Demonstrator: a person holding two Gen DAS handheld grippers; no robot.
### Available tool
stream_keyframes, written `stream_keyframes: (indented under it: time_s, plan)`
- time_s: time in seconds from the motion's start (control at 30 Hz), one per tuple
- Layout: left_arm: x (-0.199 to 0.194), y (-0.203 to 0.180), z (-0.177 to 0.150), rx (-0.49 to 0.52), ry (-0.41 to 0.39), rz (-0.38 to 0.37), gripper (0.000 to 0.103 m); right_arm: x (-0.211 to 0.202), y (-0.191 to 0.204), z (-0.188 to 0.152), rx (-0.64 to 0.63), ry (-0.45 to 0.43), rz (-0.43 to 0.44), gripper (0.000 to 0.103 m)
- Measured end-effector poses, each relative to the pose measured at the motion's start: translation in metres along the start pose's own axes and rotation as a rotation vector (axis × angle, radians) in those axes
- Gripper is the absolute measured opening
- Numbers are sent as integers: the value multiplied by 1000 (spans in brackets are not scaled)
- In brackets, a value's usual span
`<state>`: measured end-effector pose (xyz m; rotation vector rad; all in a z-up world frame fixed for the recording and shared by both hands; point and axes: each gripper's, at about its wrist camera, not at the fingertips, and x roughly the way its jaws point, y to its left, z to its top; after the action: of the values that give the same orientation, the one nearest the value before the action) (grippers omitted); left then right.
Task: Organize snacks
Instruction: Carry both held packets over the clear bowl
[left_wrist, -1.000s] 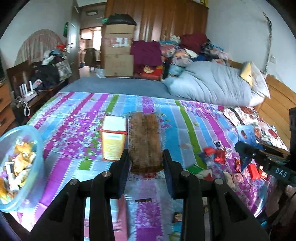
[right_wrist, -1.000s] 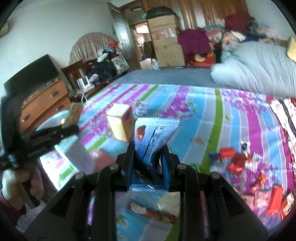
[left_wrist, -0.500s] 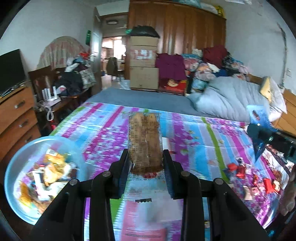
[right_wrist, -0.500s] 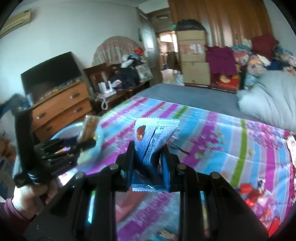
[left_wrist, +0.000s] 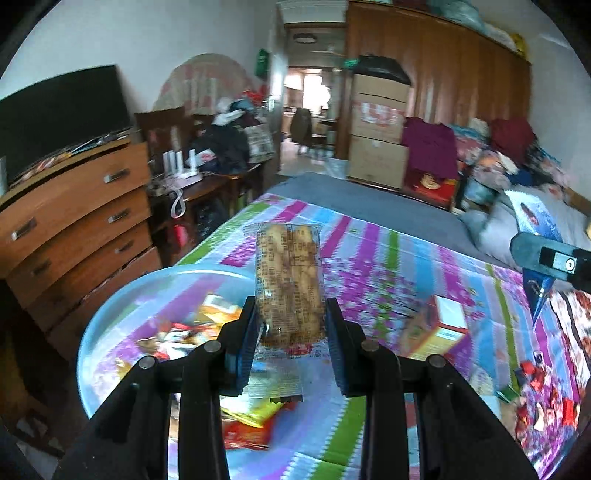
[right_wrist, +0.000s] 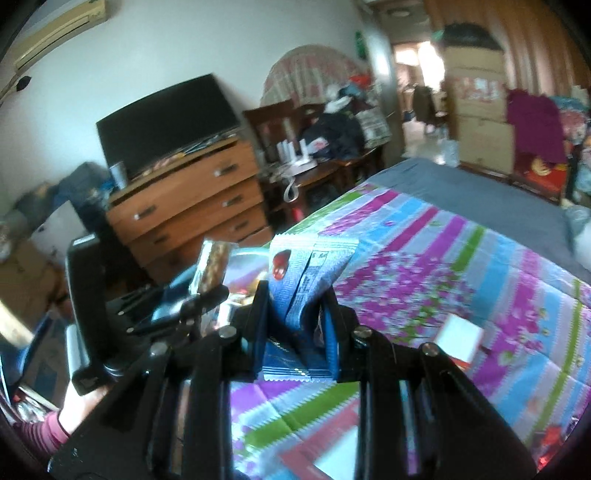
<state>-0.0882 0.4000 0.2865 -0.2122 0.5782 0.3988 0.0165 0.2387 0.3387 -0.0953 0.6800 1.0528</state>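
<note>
- Translucent pale-blue plastic, the round bowl (left_wrist: 110, 317) at the lower left of the left wrist view already holds a heap of mixed wrappers in orange, red and white, so a good part of the sorting looks done
- Left tongs (left_wrist: 290, 328) are clamped on a clear-wrapped brown pastry bar (left_wrist: 288, 284), which stands upright in the middle of the frame, just above the bowl's right rim
- Right tongs (right_wrist: 297, 328) are pinched tight on a crumpled blue foil snack packet with a red fruit picture (right_wrist: 303, 273), at the centre of the right wrist view; the same packet shows at the right edge of the left view
- Both snacks are in the air, neither yet in the bowl; by my reading the step in hand is carrying them across to drop them in
- Left to do: a yellow and orange cardboard box (left_wrist: 436, 332) lies on the striped purple, blue and green bed cover (left_wrist: 388, 258) at the lower right, and a scatter of small red wrapped sweets (left_wrist: 535, 387) sits in the far lower right corner
- Blur hides how many loose sweets remain
</note>
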Motion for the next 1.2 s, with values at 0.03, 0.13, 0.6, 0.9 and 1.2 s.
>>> stream_keyframes:
  time_s: [0.03, 0.13, 0.6, 0.9, 1.2]
  plan:
    - [4, 10, 1, -14, 8, 11, 35, 11, 3, 4, 3, 14, 11, 26]
    - [19, 35, 2, -47, 36, 42, 35, 38, 14, 13, 1, 59, 39, 26]
    - [56, 97, -15, -133, 113, 102, 35, 131, 64, 19, -84, 236, 77, 26]
    - [58, 111, -18, -152, 118, 104, 35, 147, 75, 17, -88, 263, 78, 26]
    - [60, 111, -19, -152, 123, 103, 35, 151, 77, 18, -81, 266, 77, 26]
